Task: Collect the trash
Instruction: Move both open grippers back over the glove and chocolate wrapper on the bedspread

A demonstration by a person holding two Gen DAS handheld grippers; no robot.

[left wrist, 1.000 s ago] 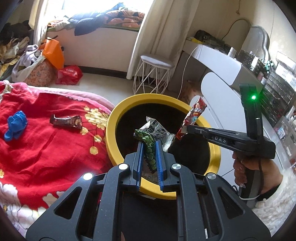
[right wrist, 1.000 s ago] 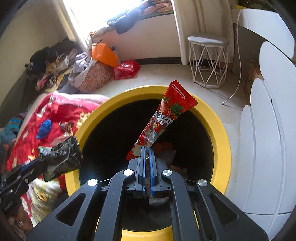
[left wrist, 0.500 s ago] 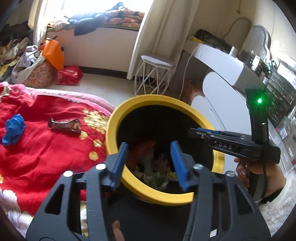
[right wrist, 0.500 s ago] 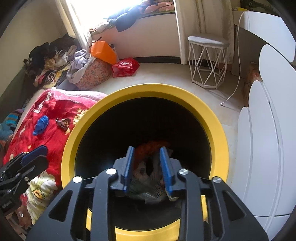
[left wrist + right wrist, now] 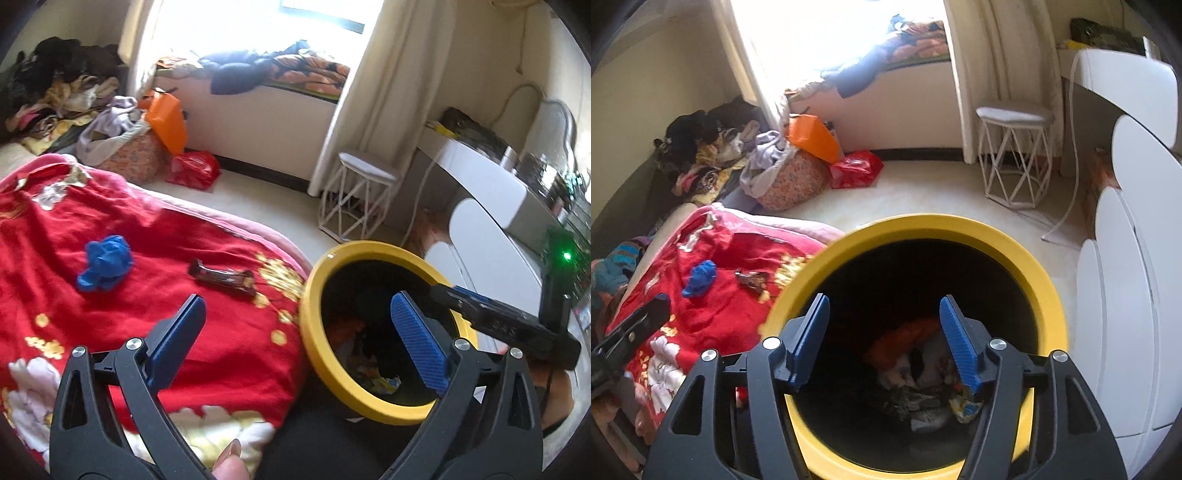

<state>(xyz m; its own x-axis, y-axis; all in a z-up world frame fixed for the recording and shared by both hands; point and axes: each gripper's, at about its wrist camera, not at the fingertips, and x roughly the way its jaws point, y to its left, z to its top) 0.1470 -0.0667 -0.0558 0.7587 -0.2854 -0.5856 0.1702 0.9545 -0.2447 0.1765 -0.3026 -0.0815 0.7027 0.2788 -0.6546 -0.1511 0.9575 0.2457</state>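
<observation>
1. Left gripper (image 5: 295, 332): its jaws are opening and stand wide apart, blue pads facing each other, with nothing between them. It spans the near edge of the bed and the left rim of the bin.
2. Right gripper (image 5: 884, 339): its jaws are opening, released, with nothing gripped between the blue pads. It is aimed down into the mouth of the bin. In the left wrist view it appears at the right, above the bin's right rim, with a green light lit on its body.
3. Bin (image 5: 1045, 280): black with a yellow rim (image 5: 310, 295), standing on the floor just beside the right edge of the bed.
4. Trash in the bin (image 5: 923, 373): crumpled wrappers, red, white and yellow-blue among them, lie at the bottom.
5. Brown snack wrapper (image 5: 223, 282): lies flat on the red blanket (image 5: 110, 321), near the bin's left side but apart from it.
6. Blue crumpled item (image 5: 105, 264): rests on the blanket, left of the brown wrapper and apart from it.
7. White wire-legged stool (image 5: 354, 199): stands on the floor beyond the bin, by the curtain.
8. Red bag (image 5: 855, 170) and orange bag (image 5: 812, 136): on the far floor, beside a heap of clothes.
9. White rounded cabinet (image 5: 1126, 295): fills the right side, next to the bin.
</observation>
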